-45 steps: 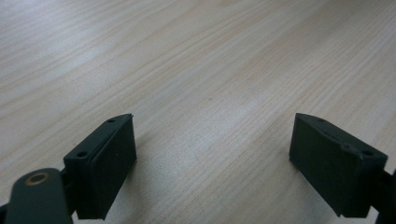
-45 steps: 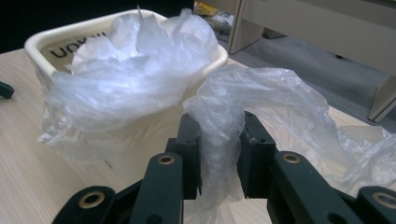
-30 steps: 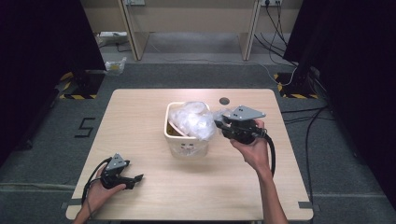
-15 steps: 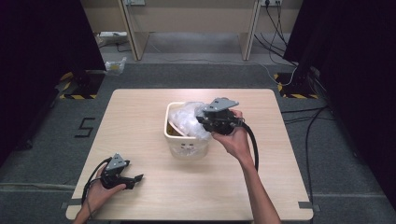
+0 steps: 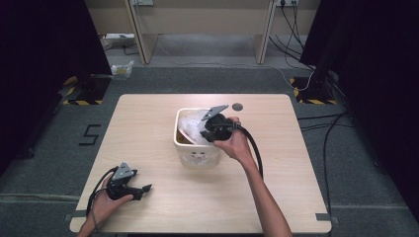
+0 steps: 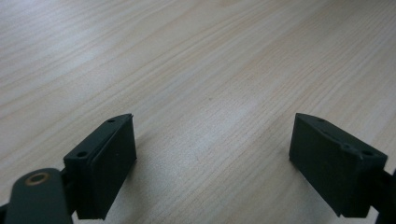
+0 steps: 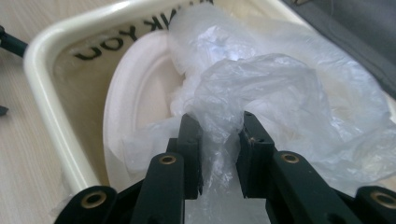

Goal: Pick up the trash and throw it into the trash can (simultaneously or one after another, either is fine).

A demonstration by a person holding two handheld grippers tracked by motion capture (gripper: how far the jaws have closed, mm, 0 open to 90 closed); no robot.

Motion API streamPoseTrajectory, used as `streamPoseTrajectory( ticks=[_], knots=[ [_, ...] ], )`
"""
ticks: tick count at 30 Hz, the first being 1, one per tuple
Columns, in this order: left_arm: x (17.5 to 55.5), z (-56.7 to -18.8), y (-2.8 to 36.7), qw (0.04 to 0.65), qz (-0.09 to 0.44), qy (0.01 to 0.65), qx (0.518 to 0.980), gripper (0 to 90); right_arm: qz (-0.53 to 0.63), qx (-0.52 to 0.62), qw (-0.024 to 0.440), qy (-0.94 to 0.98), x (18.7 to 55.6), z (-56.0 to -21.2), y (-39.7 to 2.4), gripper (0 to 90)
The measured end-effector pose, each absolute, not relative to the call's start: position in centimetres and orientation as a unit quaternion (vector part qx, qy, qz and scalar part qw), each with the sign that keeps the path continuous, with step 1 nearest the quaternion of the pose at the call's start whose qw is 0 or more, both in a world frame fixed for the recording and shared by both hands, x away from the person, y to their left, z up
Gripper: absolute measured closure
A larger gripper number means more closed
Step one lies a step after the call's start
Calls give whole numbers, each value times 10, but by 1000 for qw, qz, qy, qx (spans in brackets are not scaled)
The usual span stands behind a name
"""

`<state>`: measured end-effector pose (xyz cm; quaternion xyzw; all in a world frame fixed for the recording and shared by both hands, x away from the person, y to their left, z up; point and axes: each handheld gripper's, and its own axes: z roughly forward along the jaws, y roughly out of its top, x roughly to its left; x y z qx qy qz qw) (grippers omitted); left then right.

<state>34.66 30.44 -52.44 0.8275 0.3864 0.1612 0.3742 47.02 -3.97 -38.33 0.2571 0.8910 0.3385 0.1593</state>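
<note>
A cream bin (image 5: 195,157) stands in the middle of the table, holding a crumpled clear plastic bag (image 5: 189,126). My right gripper (image 5: 207,130) reaches over the bin's right rim from above. In the right gripper view its jaws (image 7: 219,127) are pinched on a fold of the plastic bag (image 7: 266,84), with film bunched between them. Behind the bag a white moulded tray or plate (image 7: 135,102) leans against the bin's wall (image 7: 46,93), which carries black lettering. My left gripper (image 5: 143,190) rests at the table's front left, open; its jaws (image 6: 212,140) stand wide apart over bare wood.
A small dark round disc (image 5: 237,106) lies on the table (image 5: 306,197) behind the bin. Cables trail from both grippers. Dark curtains, a desk frame and floor cables surround the table.
My right gripper has moved left from beside the bin to over its rim and has closed on the plastic bag. The left gripper has stayed still.
</note>
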Motion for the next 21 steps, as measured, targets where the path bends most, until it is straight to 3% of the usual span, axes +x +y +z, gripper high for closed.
streamPoseTrajectory(
  ticks=[11, 17, 21],
  knots=[
    [347, -524, 304, 375, 161, 387, 827, 136, 317, 265, 136, 900, 479, -385, -37, 708],
    [347, -524, 304, 374, 161, 387, 827, 137, 321, 256, 128, 903, 477, -387, -34, 417],
    [347, -524, 304, 373, 162, 386, 828, 136, 343, 259, 134, 893, 472, -383, -36, 336]
  ],
)
